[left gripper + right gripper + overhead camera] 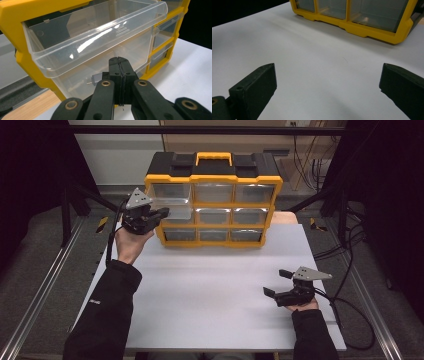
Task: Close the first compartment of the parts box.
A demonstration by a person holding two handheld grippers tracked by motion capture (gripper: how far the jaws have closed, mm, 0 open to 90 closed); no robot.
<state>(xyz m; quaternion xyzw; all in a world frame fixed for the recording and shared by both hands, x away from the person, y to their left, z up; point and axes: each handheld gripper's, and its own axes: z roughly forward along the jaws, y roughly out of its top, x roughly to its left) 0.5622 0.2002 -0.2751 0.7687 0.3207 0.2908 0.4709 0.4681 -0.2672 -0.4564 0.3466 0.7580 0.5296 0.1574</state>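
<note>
The left tongs (162,213), raised on an outstretched forearm, are closed at the front of the clear drawer (100,42), which is pulled out from the yellow organizer's (214,200) top-left corner. The right tongs (277,282) rest wide open and empty, low over the white bench (210,285).

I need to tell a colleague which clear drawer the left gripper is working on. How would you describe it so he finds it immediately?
Find the yellow and black plastic organiser cabinet at the far side of the white table. In its grid of clear plastic drawers, take the left column, where the left gripper is. The pulled-out clear drawer there sticks forward from the frame, while the neighbouring drawers sit flush.
</note>
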